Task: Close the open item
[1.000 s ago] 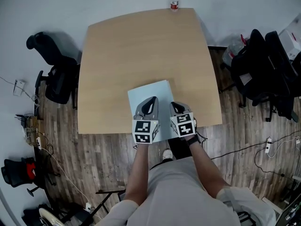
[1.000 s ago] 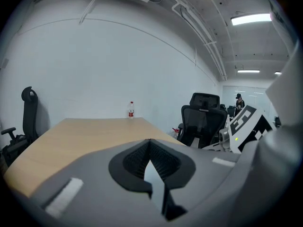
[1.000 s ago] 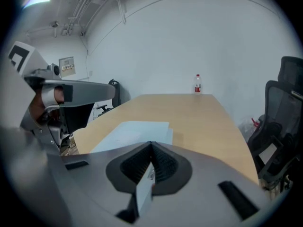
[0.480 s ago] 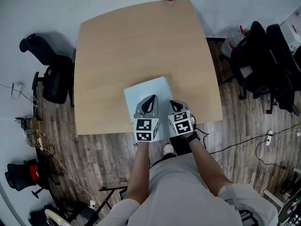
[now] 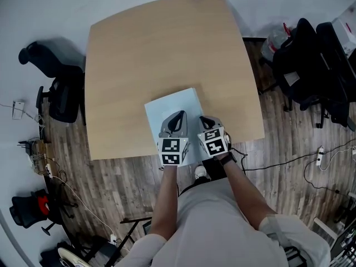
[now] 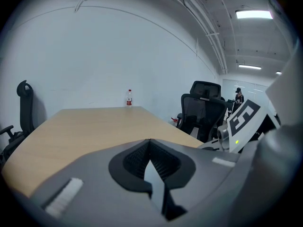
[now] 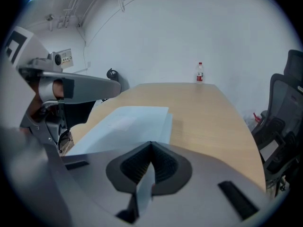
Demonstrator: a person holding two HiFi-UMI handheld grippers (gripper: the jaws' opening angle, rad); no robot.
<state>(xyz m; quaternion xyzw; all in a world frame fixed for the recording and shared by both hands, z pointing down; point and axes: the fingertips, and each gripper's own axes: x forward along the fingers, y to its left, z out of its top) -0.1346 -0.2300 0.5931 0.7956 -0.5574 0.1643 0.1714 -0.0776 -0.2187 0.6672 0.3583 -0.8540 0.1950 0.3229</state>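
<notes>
A person is standing at the near edge of a wooden worktop (image 5: 156, 49), holding a gripper in each hand. The left gripper (image 5: 178, 119) is hovering over a pale blue folder (image 5: 171, 103), its tongs pressed together and seemingly gripping nothing. The folder is lying flat at the worktop's near edge, slightly overhanging it, and appears to be shut already. Just beside, the right gripper (image 5: 207, 122) is hovering with tongs likewise pressed together. The closing seems done; probably only lifting the grippers clear is left.
</notes>
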